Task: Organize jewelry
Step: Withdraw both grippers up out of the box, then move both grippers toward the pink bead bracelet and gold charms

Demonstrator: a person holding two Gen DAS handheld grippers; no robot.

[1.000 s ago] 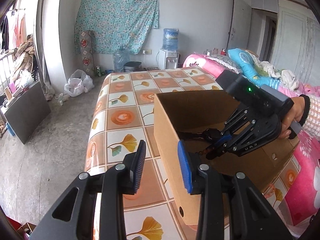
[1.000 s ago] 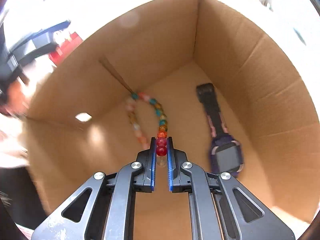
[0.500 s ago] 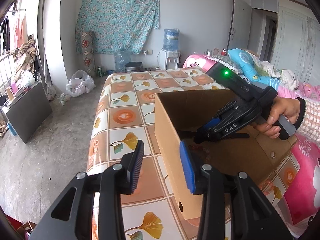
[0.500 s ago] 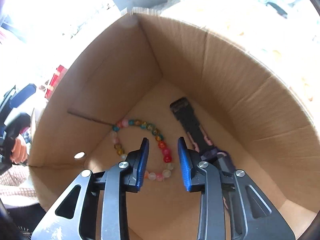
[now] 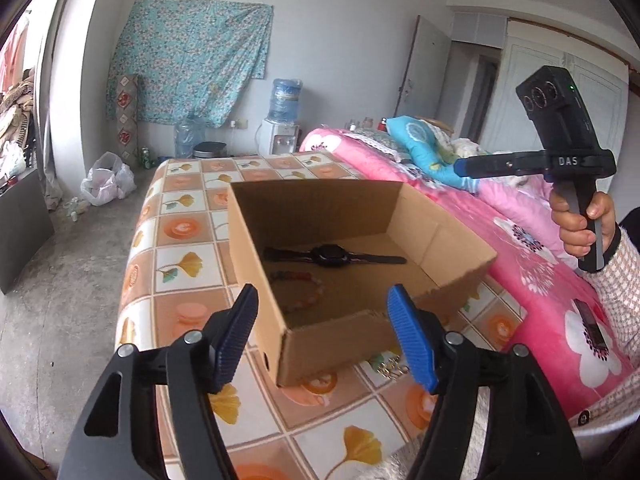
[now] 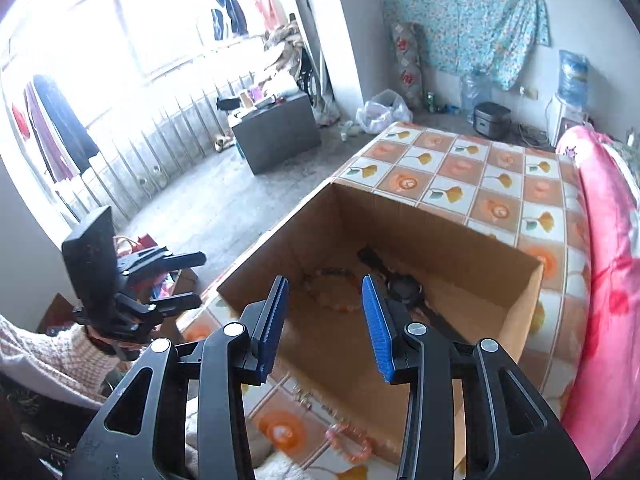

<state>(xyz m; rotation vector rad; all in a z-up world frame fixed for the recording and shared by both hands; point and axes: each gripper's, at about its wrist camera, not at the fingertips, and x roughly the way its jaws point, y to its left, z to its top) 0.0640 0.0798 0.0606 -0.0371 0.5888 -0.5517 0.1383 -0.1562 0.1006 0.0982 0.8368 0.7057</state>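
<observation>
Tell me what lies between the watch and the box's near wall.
The bead bracelet lies on the box floor between the watch and that wall; the left wrist view shows it.

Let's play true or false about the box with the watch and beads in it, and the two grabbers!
1. The cardboard box holds a dark watch. True.
2. The colourful bead bracelet is pinched in the right gripper. False: it lies loose on the box floor beside the watch, and that gripper is open and empty above the box.
3. The left gripper is squeezed shut. False: its jaws stand wide open, holding nothing.
4. Some jewelry is not yet in the box. True: a pink bead bracelet and a small metal chain lie on the tablecloth outside the box's near wall.
5. The box has a lid on top. False: its top is open.
</observation>
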